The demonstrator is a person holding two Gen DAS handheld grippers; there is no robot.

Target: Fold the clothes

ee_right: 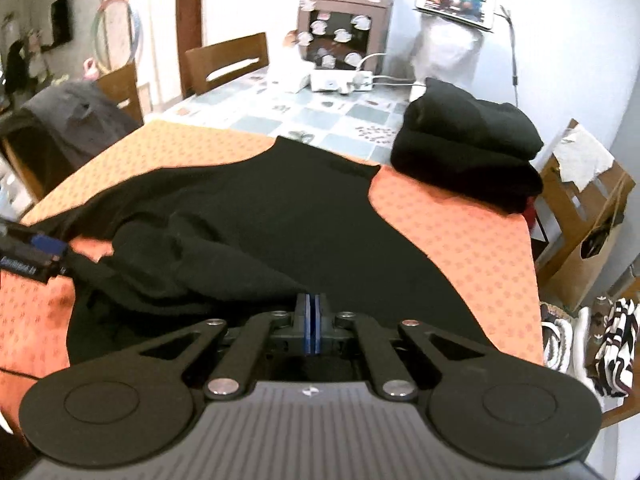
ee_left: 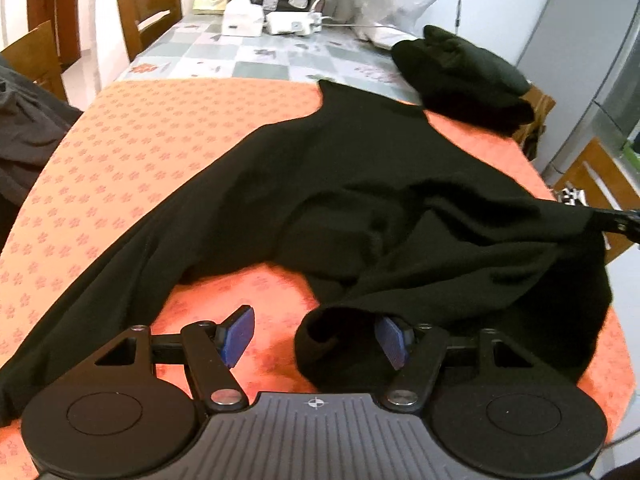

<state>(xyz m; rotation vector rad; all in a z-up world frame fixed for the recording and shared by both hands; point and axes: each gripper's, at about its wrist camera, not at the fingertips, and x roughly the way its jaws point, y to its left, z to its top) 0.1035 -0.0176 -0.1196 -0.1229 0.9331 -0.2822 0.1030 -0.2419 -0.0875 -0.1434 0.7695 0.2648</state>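
Both wrist cameras look forward and steeply down from close over the near edge of the orange cloth (ee_left: 160, 128). Each view shares the spread black garment (ee_left: 340, 184), the folded pile (ee_right: 468, 152) far right, and chairs far left.

The black garment (ee_left: 360, 184) hides 1 pad of the left tool (ee_left: 316, 340) (its right one, partly).

Spread across the mat (ee_right: 460, 240) on the table (ee_left: 248, 56): a garment (ee_left: 340, 168), one sleeve cuff (ee_left: 332, 336) nearest, between the pads of the left hand-held gripper (ee_left: 316, 338). Behind it at the right, a folded pile (ee_right: 468, 148). Farther back, a power strip (ee_right: 340, 80), chairs (ee_right: 228, 62) at the left.
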